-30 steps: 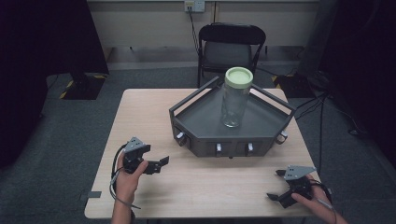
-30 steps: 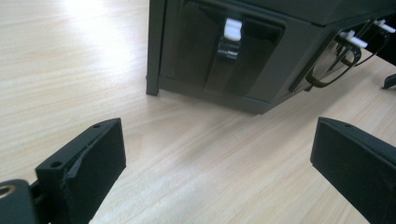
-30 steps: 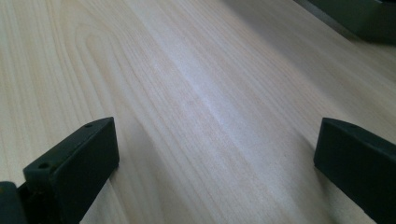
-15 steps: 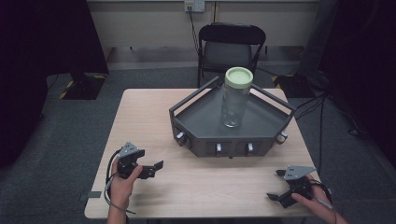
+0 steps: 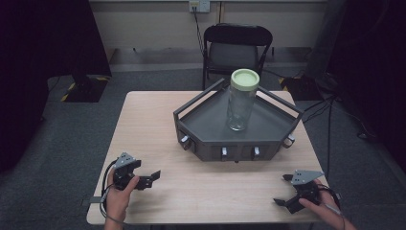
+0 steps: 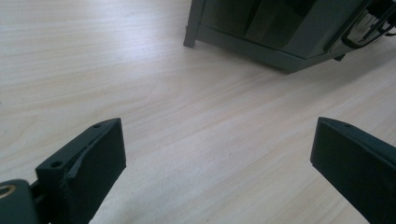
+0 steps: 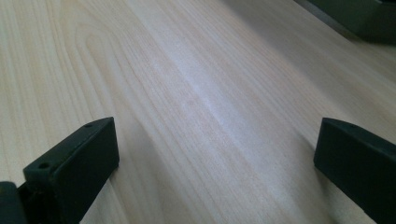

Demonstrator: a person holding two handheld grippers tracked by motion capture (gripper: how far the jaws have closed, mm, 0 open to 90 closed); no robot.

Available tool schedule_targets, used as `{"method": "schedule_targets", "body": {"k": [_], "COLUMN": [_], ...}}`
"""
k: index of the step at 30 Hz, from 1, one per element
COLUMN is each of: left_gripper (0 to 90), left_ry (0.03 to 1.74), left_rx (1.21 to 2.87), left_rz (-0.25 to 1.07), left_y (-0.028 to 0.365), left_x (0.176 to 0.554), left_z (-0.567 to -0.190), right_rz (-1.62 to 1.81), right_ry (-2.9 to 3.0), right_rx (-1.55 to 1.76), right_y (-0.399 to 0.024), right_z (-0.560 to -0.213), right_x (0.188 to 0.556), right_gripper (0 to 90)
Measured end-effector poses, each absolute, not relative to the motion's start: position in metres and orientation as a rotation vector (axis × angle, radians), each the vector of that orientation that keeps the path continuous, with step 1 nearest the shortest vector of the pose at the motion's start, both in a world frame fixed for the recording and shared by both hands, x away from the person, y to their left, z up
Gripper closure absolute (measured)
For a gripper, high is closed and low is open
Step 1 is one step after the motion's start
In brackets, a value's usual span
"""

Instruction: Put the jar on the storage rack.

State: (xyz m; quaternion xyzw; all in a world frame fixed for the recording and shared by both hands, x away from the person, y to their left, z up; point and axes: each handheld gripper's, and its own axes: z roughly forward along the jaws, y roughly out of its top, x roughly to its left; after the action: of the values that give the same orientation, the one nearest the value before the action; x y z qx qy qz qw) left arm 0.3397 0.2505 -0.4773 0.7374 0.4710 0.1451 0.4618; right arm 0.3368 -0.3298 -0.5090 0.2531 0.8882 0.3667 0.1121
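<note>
Presently, findings as observed:

Table: a light wooden table (image 5: 158,124) with a grey carpeted floor around it.

Tray: a dark grey angular tray (image 5: 206,125) with raised rails stands on the far half of the table, right of centre; small knobs line its front face. In the left gripper view its lower corner (image 6: 261,32) appears at the top of the frame.

Jar: a clear glass jar (image 5: 241,106) with a pale green lid (image 5: 245,77) stands upright inside the tray, near its middle.

Left gripper: the left gripper (image 5: 151,178) is held by the left hand (image 5: 119,191) low over the near left part of the table, well apart from the tray. Jaws spread wide, nothing between them but bare wood.

Right gripper: the right gripper (image 5: 282,189) is held by the right hand (image 5: 321,203) near the front right corner of the table. Jaws likewise wide apart, empty, above bare tabletop (image 7: 210,107).

Background: a black folding chair (image 5: 237,50) stands behind the table, against the wall.
</note>
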Motion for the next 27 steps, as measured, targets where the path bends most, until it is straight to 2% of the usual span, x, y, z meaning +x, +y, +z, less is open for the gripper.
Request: {"method": "schedule_targets", "body": {"k": [16, 27], "left_gripper": [2.7, 3.2], "left_ry": [1.226, 1.282], "left_rx": [1.816, 1.894], "left_rz": [0.363, 0.416], "left_y": [0.271, 0.282], "left_x": [0.325, 0.311], "left_z": [-0.493, -0.496], "right_rz": [1.076, 1.076], "right_ry": [2.607, 2.607], "right_rx": [0.743, 0.743], "right_y": [-0.330, -0.330], "right_z": [-0.509, -0.509], "right_x": [0.337, 0.337], "right_gripper": [0.0, 0.0]}}
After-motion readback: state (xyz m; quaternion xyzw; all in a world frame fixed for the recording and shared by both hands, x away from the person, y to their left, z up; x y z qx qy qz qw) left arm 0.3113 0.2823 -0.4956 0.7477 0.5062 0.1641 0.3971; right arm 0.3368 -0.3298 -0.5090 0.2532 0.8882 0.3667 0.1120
